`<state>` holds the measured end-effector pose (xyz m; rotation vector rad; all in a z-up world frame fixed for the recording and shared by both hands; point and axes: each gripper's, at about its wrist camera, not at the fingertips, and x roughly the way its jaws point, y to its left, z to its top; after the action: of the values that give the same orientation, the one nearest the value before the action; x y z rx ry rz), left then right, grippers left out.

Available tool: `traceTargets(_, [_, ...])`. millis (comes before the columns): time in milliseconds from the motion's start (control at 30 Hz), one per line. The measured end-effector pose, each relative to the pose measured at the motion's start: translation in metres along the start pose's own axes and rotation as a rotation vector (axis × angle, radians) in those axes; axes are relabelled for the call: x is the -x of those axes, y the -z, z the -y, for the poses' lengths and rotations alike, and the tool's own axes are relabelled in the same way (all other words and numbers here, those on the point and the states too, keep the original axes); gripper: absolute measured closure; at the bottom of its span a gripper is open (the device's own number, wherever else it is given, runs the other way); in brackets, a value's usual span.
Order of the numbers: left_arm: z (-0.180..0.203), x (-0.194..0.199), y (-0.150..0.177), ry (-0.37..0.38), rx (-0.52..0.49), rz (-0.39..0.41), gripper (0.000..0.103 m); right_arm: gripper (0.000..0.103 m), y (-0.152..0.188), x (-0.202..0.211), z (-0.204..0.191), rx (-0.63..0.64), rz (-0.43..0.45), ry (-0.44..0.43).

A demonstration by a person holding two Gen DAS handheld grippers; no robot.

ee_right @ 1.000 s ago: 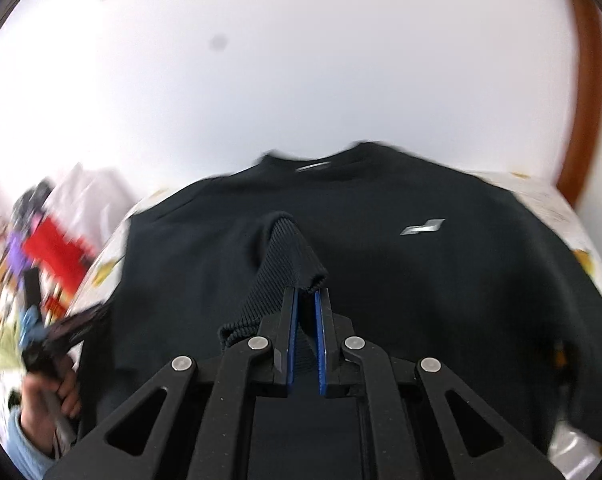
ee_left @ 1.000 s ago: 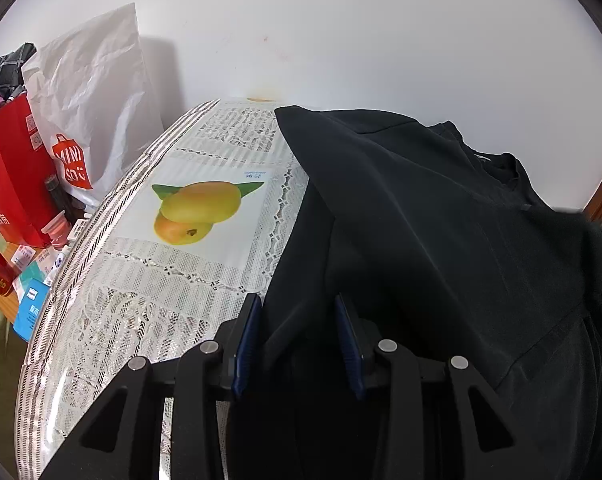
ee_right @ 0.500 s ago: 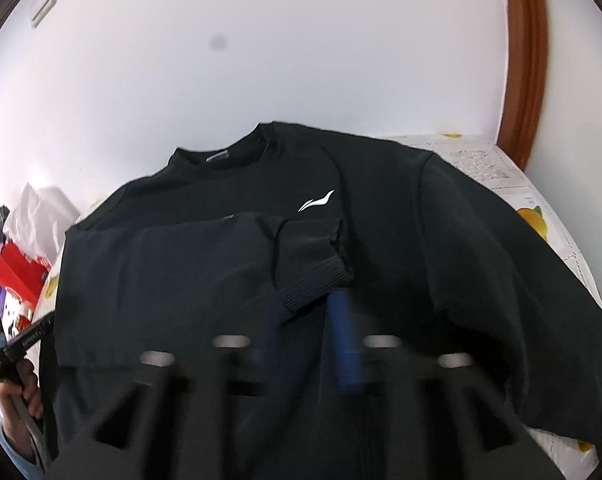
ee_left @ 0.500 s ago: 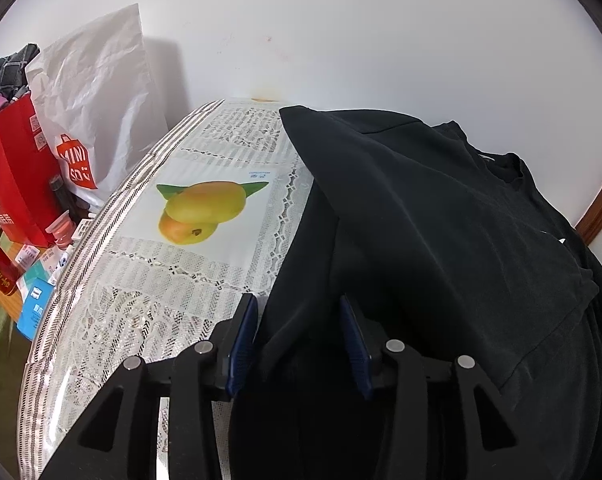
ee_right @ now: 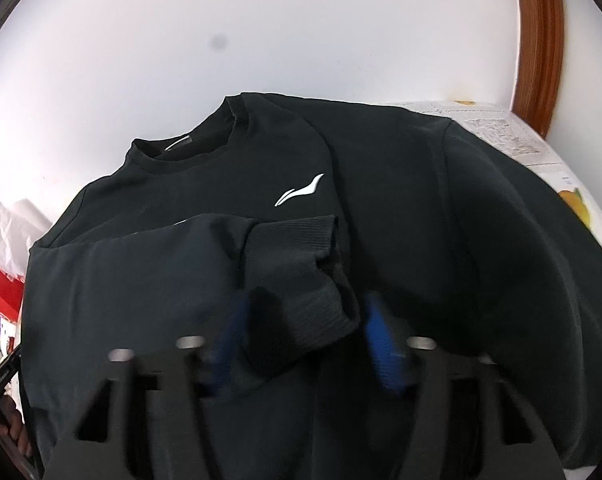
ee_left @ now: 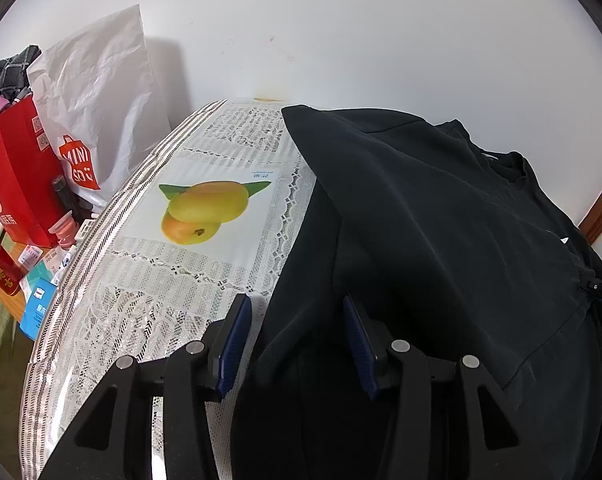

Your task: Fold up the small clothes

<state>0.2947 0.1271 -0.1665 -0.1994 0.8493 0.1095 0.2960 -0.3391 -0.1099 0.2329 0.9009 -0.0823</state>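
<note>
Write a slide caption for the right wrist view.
Open right gripper hovering over the ribbed cuff folded across a black sweatshirt.

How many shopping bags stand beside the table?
2: a red bag at the far left, and a white bag just behind it, nearer the wall. Others may be hidden.

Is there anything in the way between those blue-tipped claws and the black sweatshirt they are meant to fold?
Nothing visible stands between them. The left gripper is open with the black sweatshirt edge lying between its fingers, and the right gripper is open right at the folded-over sleeve cuff. The bags and boxes sit off the table's left side.
</note>
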Motion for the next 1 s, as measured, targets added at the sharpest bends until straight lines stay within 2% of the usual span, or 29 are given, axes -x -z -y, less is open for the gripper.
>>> traceTargets(33, [0.0, 0.0, 0.0, 0.0, 0.0, 0.0, 0.057, 0.082, 0.0, 0.002, 0.0, 0.004, 0.02, 0.007])
traceTargets(67, [-0.001, 0.0, 0.0, 0.0, 0.0, 0.001, 0.057, 0.089, 0.0, 0.006, 0.001, 0.007, 0.04, 0.006])
traceTargets(200, [-0.002, -0.001, 0.0, 0.001, 0.005, 0.0, 0.056, 0.092, 0.002, 0.043, 0.01, -0.013, 0.163, -0.032])
traceTargets(267, [-0.002, -0.001, 0.0, 0.0, 0.005, -0.001, 0.056, 0.094, 0.004, 0.056, 0.018, -0.042, 0.186, -0.044])
traceTargets(400, [-0.002, -0.001, 0.0, 0.001, 0.005, 0.0, 0.056, 0.094, 0.011, 0.079, 0.027, -0.045, 0.252, 0.005])
traceTargets(700, [-0.002, 0.0, 0.0, 0.001, 0.01, 0.002, 0.055, 0.094, 0.031, 0.064, 0.052, -0.117, 0.137, 0.104])
traceTargets(833, [-0.001, 0.002, 0.001, -0.005, 0.01, 0.004, 0.054, 0.093, 0.037, 0.059, 0.052, -0.085, 0.084, 0.15])
traceTargets(900, [-0.001, 0.005, 0.002, -0.004, 0.012, 0.004, 0.053, 0.087, 0.036, 0.066, 0.043, -0.051, 0.065, 0.18])
traceTargets(967, [-0.001, 0.007, 0.001, -0.005, -0.001, -0.006, 0.049, 0.084, 0.035, 0.086, 0.026, 0.01, 0.086, 0.202])
traceTargets(1000, [-0.002, 0.01, 0.0, -0.004, -0.007, -0.009, 0.048, 0.077, 0.033, 0.095, 0.016, 0.04, 0.099, 0.217])
